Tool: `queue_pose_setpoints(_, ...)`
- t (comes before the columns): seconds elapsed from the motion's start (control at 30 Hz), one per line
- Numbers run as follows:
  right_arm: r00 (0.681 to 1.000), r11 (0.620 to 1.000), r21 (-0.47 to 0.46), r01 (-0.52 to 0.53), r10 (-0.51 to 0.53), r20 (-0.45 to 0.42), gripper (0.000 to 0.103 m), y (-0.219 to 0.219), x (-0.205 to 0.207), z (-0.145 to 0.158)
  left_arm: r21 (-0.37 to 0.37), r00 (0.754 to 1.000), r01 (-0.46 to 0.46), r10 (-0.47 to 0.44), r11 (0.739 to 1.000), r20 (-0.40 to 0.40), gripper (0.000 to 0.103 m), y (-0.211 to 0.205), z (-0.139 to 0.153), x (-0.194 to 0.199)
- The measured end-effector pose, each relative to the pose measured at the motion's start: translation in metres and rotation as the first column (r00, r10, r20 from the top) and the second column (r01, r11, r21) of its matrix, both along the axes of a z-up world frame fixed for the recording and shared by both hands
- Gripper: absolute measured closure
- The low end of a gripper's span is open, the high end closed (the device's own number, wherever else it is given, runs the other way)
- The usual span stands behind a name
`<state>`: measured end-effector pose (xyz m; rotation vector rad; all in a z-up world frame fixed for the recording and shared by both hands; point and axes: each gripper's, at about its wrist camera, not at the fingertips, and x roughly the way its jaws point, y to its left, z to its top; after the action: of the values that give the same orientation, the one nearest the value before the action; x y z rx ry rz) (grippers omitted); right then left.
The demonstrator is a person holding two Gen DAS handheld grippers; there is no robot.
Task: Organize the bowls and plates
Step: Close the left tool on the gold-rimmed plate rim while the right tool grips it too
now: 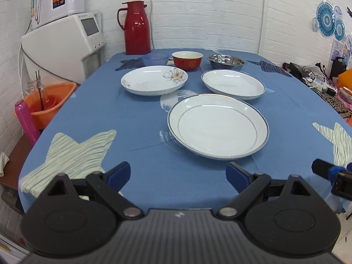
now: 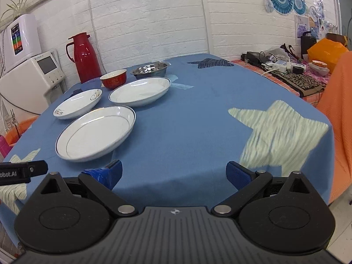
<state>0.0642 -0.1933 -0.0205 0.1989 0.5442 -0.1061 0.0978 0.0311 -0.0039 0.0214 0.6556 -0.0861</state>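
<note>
Left hand-held gripper (image 1: 177, 173): wide apart and holding nothing. It hangs over the near edge of the table, aimed at the big plate, likely so it can reach it first.
Right hand-held gripper (image 2: 173, 173): also wide apart and holding nothing. It hangs over the near edge too, more to the right, where the cloth is bare.
Table (image 1: 136, 121): covered with a blue cloth with pale star shapes. All the dishes sit on it.
Big plate (image 1: 217, 126): white with a dark rim line, the closest dish. It sits flat by itself, just ahead of the left hand-held gripper.
Flower plate (image 1: 154, 80): white with a flower picture, farther back on the left, apart from the others.
Plain plate (image 1: 233, 84): white with a thin blue edge, farther back on the right.
Blue bowl (image 1: 155, 59): small and see-through, behind the flower plate.
Red bowl (image 1: 187, 60): just behind the two far plates, in the middle.
Metal bowl (image 1: 226, 61): shiny, behind the plain plate.
Red jug (image 1: 136, 27): tall, at the far edge by the wall, out of the way.
How far along: nothing is stacked yet, so I think the job is just starting.
Next, I think: plates go on plates and bowls go in bowls. Plate rims are thin and slippery, so a grab needs care.
</note>
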Motion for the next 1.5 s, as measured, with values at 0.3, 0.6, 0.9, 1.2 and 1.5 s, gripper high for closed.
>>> queue_pose_setpoints(0.3, 0.980, 0.986, -0.028, -0.165, 0.161, -0.118, 0.015, 0.027, 0.135, 0.002, -0.028, 0.990, 0.054, -0.057, 0.998, -0.130, 0.011, 0.017, -0.008, 0.101)
queue_pose_setpoints(0.6, 0.941, 0.969, -0.055, -0.239, 0.217, -0.259, 0.014, 0.048, 0.179, -0.023, -0.016, 0.975, 0.106, -0.107, 0.994, -0.197, 0.012, 0.008, -0.034, 0.150)
queue_pose_setpoints(0.9, 0.950, 0.964, -0.073, -0.258, 0.239, -0.201, 0.013, 0.047, 0.174, -0.024, -0.049, 0.966, 0.142, -0.149, 0.989, -0.213, 0.016, 0.009, -0.036, 0.155)
queue_pose_setpoints(1.2, 0.912, 0.918, -0.063, -0.391, 0.378, -0.160, 0.069, 0.053, 0.176, -0.019, -0.068, 0.954, 0.237, -0.246, 0.969, -0.173, 0.054, 0.004, -0.032, 0.150)
queue_pose_setpoints(1.5, 0.928, 0.943, 0.079, -0.322, 0.331, -0.171, 0.076, 0.052, 0.172, -0.012, -0.142, 0.959, 0.189, -0.214, 0.972, -0.187, 0.077, 0.025, -0.026, 0.149)
